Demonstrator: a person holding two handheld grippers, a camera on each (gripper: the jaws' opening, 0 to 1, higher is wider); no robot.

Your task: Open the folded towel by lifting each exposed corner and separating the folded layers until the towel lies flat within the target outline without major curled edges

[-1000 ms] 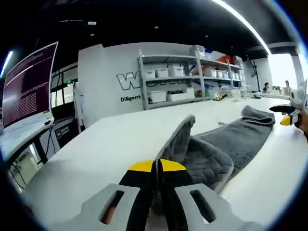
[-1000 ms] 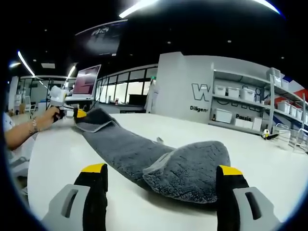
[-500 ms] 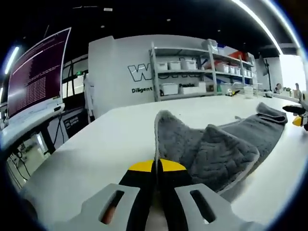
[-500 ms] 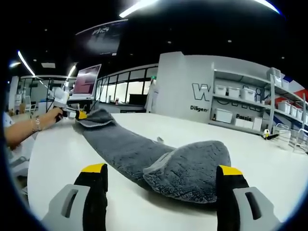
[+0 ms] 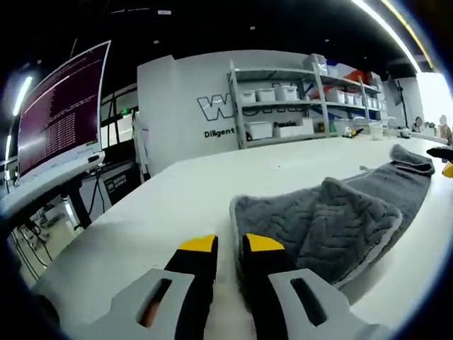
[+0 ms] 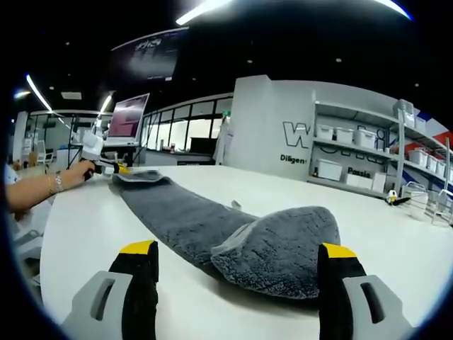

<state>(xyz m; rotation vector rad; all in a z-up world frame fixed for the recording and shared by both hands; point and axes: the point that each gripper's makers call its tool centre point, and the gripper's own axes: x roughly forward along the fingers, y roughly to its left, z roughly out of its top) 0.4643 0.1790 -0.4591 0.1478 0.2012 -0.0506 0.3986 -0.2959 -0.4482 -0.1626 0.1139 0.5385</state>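
Towel (image 5: 340, 219) lies stretched along the white desk (image 5: 191, 191) as a long grey strip, both ends folded over.

Left gripper (image 5: 228, 248): jaws slightly parted with a narrow gap, nothing between them. The near towel corner sits just beside the right-hand jaw; we can't tell if it touches. We read it as released.

Right gripper (image 6: 237, 255): jaws wide apart, holding nothing, aimed at the thick folded lump of towel (image 6: 276, 244) just ahead. In this view the left gripper (image 6: 99, 159) shows at the far end of the strip, in the person's hand (image 6: 71, 176).

No target outline visible on the desk in either view, so we can't judge alignment.

Our read: the strip is only partly opened, with folded layers left at each end.

Risks from here:
- The plush pile is thick. Jaws closing on the lump would likely grab several layers, not one, and drag the whole fold instead of separating it.
- Pulling one end with the other unpinned would slide the strip across the smooth desk rather than unfold it.
- The folded flap at the left end looks bunched; lifting it off-corner could leave a curled edge.
- The right jaws come in low, so they may push the lump rather than get under a layer.
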